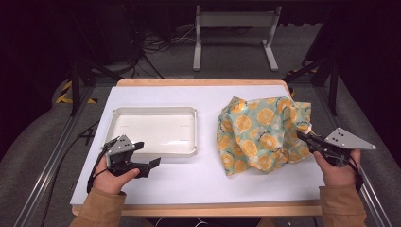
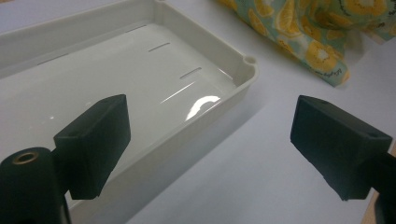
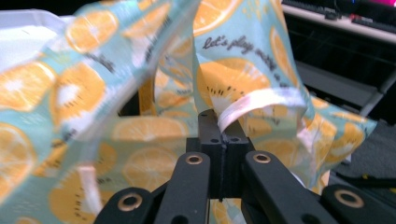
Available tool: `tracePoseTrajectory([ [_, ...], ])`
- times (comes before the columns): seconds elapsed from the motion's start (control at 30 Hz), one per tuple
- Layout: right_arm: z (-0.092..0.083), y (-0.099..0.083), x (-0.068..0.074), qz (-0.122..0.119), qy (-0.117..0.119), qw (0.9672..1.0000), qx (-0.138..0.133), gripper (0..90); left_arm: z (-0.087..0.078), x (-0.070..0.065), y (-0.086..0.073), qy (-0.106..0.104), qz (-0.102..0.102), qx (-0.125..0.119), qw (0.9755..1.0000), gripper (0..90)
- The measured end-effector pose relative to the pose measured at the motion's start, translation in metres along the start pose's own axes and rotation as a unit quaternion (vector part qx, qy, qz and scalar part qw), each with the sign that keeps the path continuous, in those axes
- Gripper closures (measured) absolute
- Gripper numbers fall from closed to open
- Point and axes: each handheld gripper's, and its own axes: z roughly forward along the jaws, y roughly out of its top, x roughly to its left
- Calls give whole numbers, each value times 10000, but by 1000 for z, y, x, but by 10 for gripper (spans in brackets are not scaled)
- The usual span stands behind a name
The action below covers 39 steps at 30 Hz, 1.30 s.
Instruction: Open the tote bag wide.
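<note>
Now R tool [image 1: 302, 135] is pinching the orange-print cloth [image 1: 257, 135] edge, jaws clamped; L tool [image 1: 152, 167] is sitting wide w/ nothing between, just beside the white tray [image 1: 153, 113].

Lab, metal rig frame [image 1: 80, 82], floor cables [image 1: 156, 45]

The tray [image 1: 153, 130] lies left on the table [image 1: 198, 177]; the cloth [image 1: 260, 135] lies right of it, apart.
</note>
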Motion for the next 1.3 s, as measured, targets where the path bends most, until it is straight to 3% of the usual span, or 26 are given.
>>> tracePoseTrajectory([
  [0.33, -15, 21, 2, -35, 174, 9990, -399, 900, 0, 0, 1, -9, 10, 20, 10000, 129],
  [0.4, -17, 25, 3, -38, 211, 9986, -480, 900, -2, 1, 0, 12, -63, 5, 10000, 129],
  [0.73, -20, 47, 7, -171, 334, 9967, -720, 900, -4, 3, 0, 44, -51, 0, 10000, 128],
  [0.97, -19, 60, 7, -72, 529, 9942, -930, 900, -2, 2, 0, 31, -8, 51, 10000, 126],
  [1.3, -12, 79, 7, -57, 860, 9910, -1020, 900, 4, -2, 1, -67, 26, 93, 9999, 126],
])
